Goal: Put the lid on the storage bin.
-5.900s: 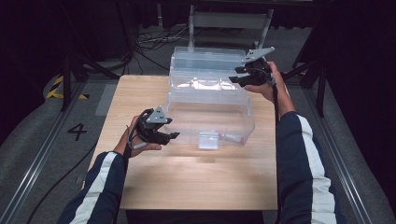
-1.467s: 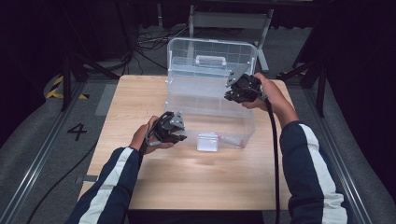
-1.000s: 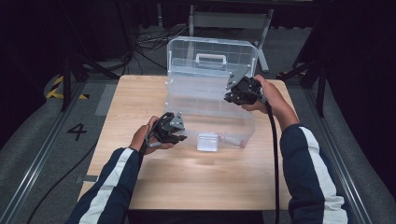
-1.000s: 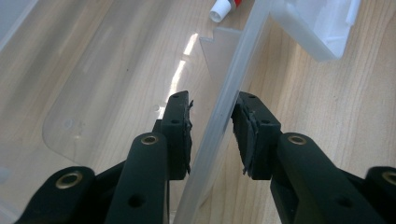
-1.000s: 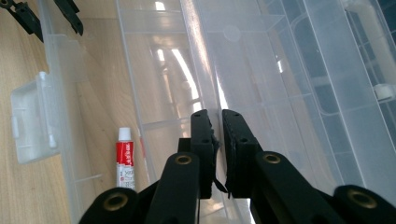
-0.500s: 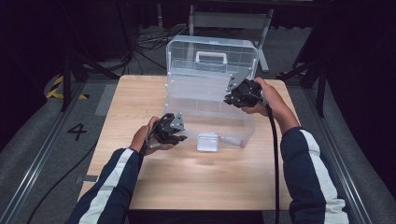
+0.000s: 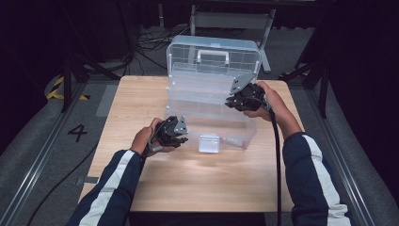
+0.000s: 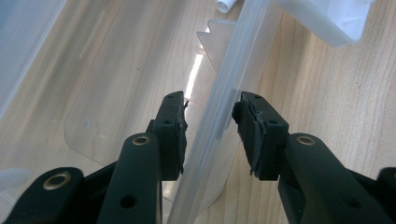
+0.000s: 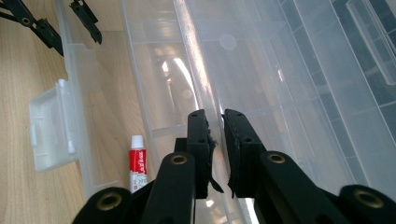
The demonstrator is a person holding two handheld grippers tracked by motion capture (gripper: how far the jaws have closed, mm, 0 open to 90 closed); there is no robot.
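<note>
The clear plastic box [image 7: 211,101] stands open mid-desk [image 7: 141,183]. Left tongs [image 8: 210,123] straddle its front wall, jaws just opening, pads off it. Right tongs [image 9: 219,140] pinch the tray's edge [image 9: 201,70]; 1 red tube [image 9: 137,161] lies inside.

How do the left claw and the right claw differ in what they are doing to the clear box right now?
The left claw straddles the front wall of the clear box with a gap at each pad, having just been opening; the right claw is pinched shut on an upper tray edge. In the high view, the left sits low near the white latch, the right higher up. Both are black, two-jawed and hand-held.
</note>
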